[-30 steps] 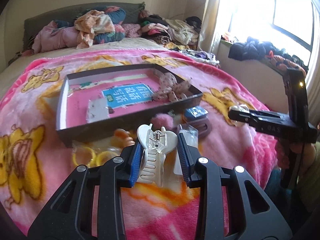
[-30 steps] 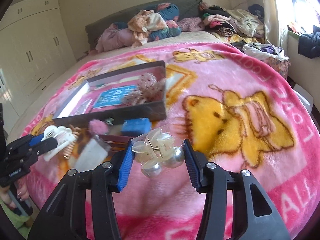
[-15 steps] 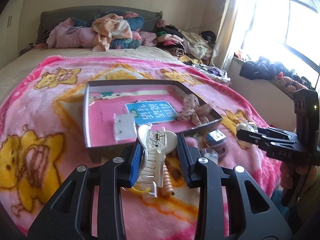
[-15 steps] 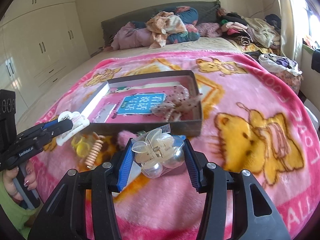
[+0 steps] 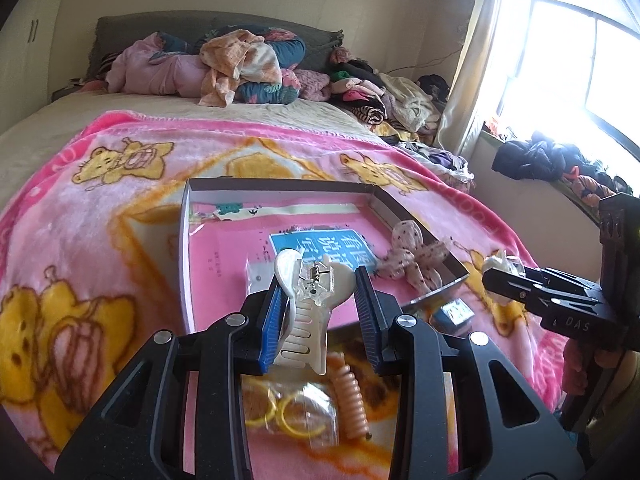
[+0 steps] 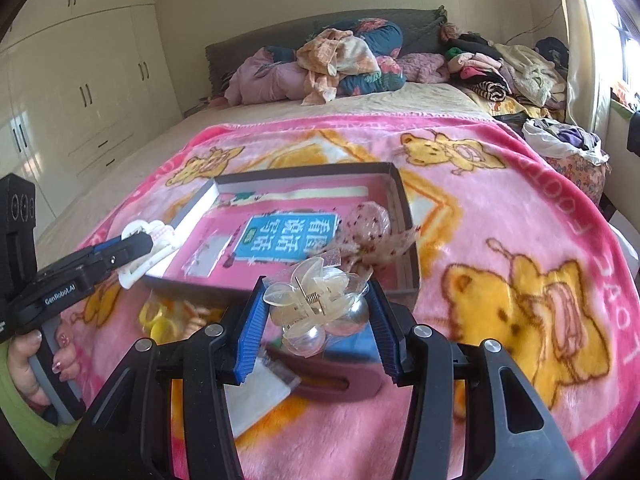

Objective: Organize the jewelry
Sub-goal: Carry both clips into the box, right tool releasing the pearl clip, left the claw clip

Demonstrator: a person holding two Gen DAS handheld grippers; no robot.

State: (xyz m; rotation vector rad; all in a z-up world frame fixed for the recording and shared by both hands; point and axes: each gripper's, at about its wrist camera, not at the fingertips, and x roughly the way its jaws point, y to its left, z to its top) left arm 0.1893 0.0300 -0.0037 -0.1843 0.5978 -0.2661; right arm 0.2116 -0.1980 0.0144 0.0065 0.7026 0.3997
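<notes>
Basically both grippers are hovering over a fuzzy pink cartoon-bear blanket (image 6: 500,208), each clamping a hair clip. Left gripper (image 5: 320,304) is pinching a glossy white plastic claw clip (image 5: 310,300) with a metal spring and comb teeth, blue ribbed pads pressing its sides. Right gripper (image 6: 316,320) is squeezing a clear flower-shaped claw clip (image 6: 316,300) with round bubble-like lobes. Both are pointing downward toward a shallow rectangular grey cardboard box (image 6: 400,184) lying on the blanket, holding a pink booklet with a blue label (image 6: 284,236) and a dotted sheer bow (image 5: 412,256). Yellow ring hair ties in plastic (image 5: 288,408) and a peach spiral coil tie (image 5: 352,400) are lying just outside the box's near edge. A hand (image 6: 36,360) in a green sleeve is gripping the left handle.
</notes>
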